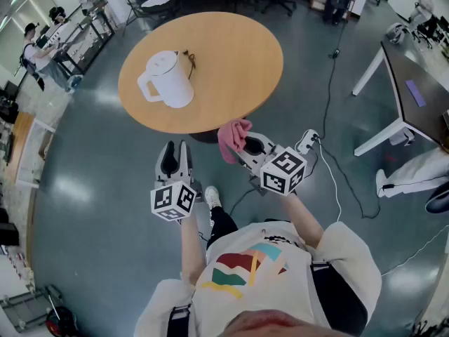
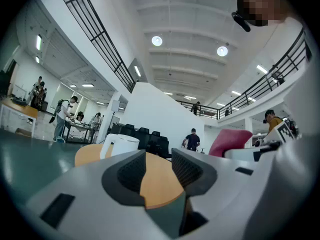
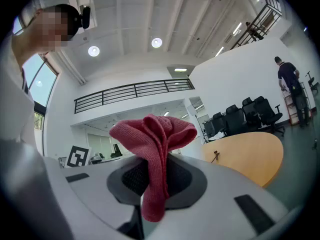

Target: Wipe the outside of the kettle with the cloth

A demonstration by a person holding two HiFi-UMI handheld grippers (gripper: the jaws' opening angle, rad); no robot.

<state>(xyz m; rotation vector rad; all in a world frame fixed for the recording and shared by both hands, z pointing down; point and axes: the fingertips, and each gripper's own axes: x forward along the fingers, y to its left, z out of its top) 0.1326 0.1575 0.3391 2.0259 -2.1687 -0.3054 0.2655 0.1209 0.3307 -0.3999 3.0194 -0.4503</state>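
Holding the cloth (image 1: 233, 137) pinched in its jaws, right gripper (image 1: 245, 146) hangs just short of the table (image 1: 238, 55) edge. Left gripper (image 1: 176, 152): jaws apart, nothing between them. Kettle (image 1: 168, 79) upright on table's left half, well apart from cloth, no contact. Scene fits cloth on its way in, or wiping over and cloth off again; kettle's surface tells neither. Small dark item (image 1: 189, 60) just beside kettle. Cable (image 1: 330, 86) runs along floor at right.

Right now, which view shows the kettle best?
The head view: the whole white kettle stands on the round table, handle and lid visible. The left gripper view shows only its top behind the jaws. The right gripper view shows table, no kettle.
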